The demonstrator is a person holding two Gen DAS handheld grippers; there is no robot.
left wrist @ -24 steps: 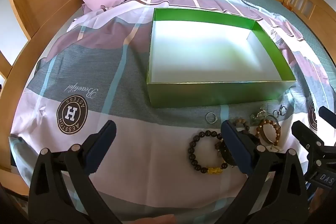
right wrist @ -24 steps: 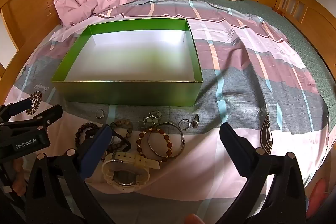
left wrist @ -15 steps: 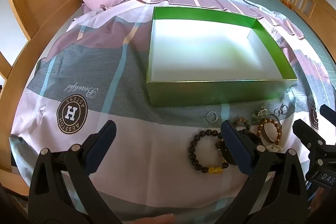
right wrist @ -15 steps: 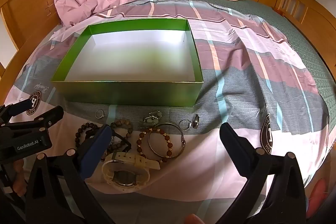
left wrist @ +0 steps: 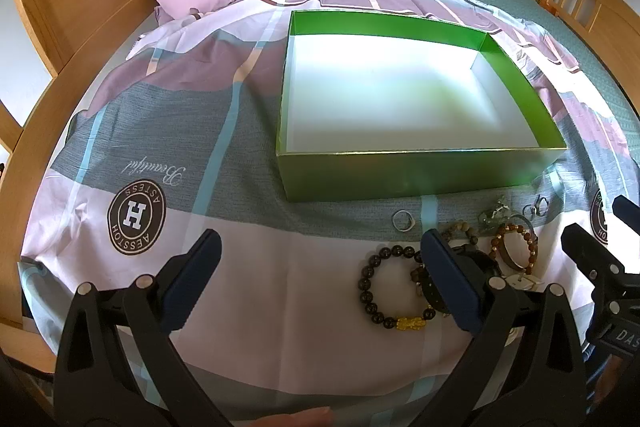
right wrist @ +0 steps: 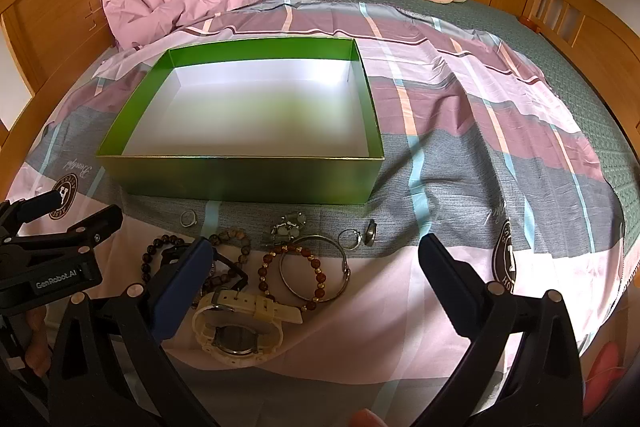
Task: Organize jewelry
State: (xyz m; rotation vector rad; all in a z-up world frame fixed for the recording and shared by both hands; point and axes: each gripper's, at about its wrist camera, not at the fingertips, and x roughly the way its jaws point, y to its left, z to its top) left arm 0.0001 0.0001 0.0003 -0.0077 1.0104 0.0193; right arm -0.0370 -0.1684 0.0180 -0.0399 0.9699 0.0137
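A: Where do we stand with the jewelry?

B: Nothing is packed yet, as far as we can judge. The green box (right wrist: 240, 131) sits open on the bedspread (right wrist: 460, 155) and its white floor is bare. All the pieces lie in a loose cluster on the cloth just in front of the box's near wall.

A: And our grippers?

B: We hold the left gripper (left wrist: 320, 275) above the bedspread with its jaws spread wide and nothing between them. The right gripper (right wrist: 316, 283) is also wide apart and holds nothing. Both hover on the near side of the cluster, which probably gives us a clear reach forward.

A: What lies closest?

B: The white watch (right wrist: 236, 327) is nearest the right gripper, lying flat with its strap folded over. Beside it we see a reddish bead bracelet (right wrist: 292, 275) overlapping a thin metal bangle (right wrist: 316, 267). The dark bead bracelet (left wrist: 392, 287) with a gold charm lies beside the left gripper's right finger.

A: And the small bits?

B: A plain ring (left wrist: 402, 219) rests close to the box wall, and two more rings (right wrist: 360, 235) lie to the right. They lie flat on soft cloth, so we expect them to be the fiddliest to pinch.

A: So the box is placed right behind the pile for a short carry?

B: That is our reading.
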